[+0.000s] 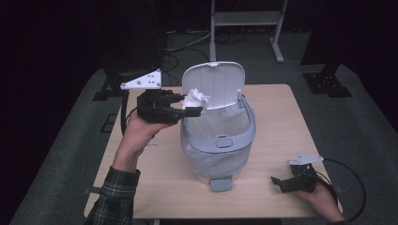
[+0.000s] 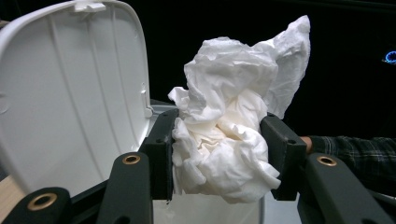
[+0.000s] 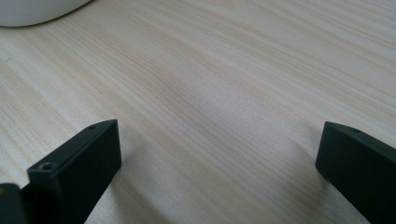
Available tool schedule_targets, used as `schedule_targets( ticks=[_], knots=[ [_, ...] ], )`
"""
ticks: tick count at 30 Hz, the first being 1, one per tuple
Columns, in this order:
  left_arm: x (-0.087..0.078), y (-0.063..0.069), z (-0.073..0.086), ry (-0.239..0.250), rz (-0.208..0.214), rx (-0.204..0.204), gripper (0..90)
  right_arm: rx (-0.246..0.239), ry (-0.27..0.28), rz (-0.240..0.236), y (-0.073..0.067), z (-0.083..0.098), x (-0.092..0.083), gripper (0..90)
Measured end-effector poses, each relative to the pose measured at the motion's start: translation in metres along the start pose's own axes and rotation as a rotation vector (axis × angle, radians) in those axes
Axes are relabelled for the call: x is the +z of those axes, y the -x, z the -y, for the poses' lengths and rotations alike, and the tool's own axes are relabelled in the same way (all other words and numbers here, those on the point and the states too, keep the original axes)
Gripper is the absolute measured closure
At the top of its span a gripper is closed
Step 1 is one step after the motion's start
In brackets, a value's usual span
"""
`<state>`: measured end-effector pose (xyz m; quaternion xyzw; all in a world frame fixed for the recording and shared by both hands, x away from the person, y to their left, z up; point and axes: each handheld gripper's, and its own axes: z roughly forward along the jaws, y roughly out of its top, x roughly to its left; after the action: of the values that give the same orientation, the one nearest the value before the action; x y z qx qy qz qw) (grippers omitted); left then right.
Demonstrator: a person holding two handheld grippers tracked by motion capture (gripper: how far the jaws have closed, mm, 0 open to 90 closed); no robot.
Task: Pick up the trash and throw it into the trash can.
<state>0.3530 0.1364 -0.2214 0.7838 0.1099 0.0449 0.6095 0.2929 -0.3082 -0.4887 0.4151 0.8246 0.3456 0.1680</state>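
Resting low on the near right corner of the desk [image 1: 277,140], my right gripper [image 1: 281,183] is keeping its jaws spread wide with nothing between them; in the right gripper view I am seeing bare pale wood grain between the two black jaws, and a curved white edge at the top left corner.

Farther in, at the left, my left gripper [image 1: 190,105] is clamping a crumpled white tissue [image 2: 229,135] between its jaws, which are pressing into the wad from both sides at about half their spread. I am holding that gripper roughly level, jaws pointing toward the right, just above the left rim of the bin [image 1: 220,140]. The tissue is standing taller than it is wide, its long axis running upward out of the jaws, with a loose pointed flap sticking up and away at the top right in the left gripper view.

Just beyond the tissue, the bin's white lid [image 1: 213,84] is standing open and nearly upright, its ribbed underside facing me. The bin is sitting at the middle of the desk, lined with a thin clear bag [image 1: 213,124], its grey pedal [image 1: 220,183] pointing toward me.
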Motion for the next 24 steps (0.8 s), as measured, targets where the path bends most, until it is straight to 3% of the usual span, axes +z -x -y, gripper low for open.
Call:
schedule_targets(
  ticks=[16, 24],
  knots=[
    [0.030, -0.003, -0.012, -0.020, 0.023, 0.010, 51.8, 0.000, 0.000, 0.000, 0.000, 0.000, 0.000, 0.0],
    [0.040, -0.006, -0.012, -0.026, 0.014, 0.004, 48.3, 0.000, 0.000, 0.000, 0.000, 0.000, 0.000, 0.0]
  ],
)
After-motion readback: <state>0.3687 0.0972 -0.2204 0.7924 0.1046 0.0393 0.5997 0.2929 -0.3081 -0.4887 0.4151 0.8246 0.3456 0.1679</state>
